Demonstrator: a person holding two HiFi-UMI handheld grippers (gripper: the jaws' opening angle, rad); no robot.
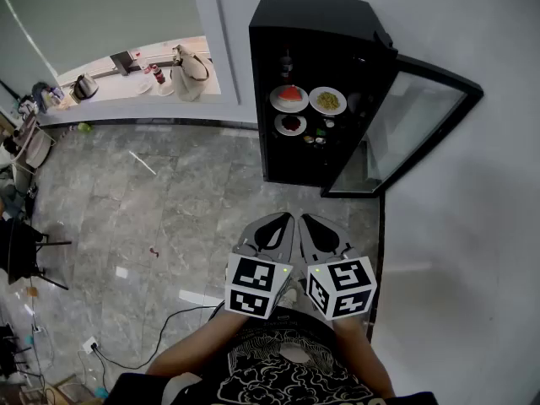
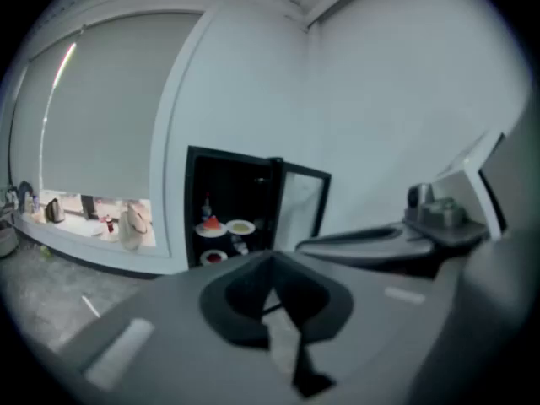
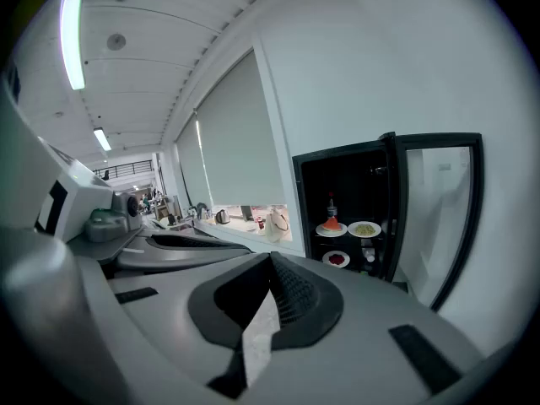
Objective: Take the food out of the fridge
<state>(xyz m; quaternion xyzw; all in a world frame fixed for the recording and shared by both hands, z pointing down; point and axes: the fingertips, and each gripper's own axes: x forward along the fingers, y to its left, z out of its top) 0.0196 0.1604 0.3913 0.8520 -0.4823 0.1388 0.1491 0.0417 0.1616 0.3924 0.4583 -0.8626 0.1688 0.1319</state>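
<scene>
Ahead, fridge (image 1: 314, 25) on marble floor (image 1: 126, 197).

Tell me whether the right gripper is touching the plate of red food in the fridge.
Apart. In the head view the right gripper is by the person's body, with floor between it and the fridge holding the plate of red food.

**Office-style workspace with a mini fridge**

A black mini fridge (image 1: 312, 24) stands open on a grey marble floor (image 1: 194, 192). Left of it, a window ledge (image 1: 105, 85) holds a kettle (image 1: 84, 85) and a bag (image 1: 190, 74). Cables (image 1: 179, 315) trail in front.
</scene>
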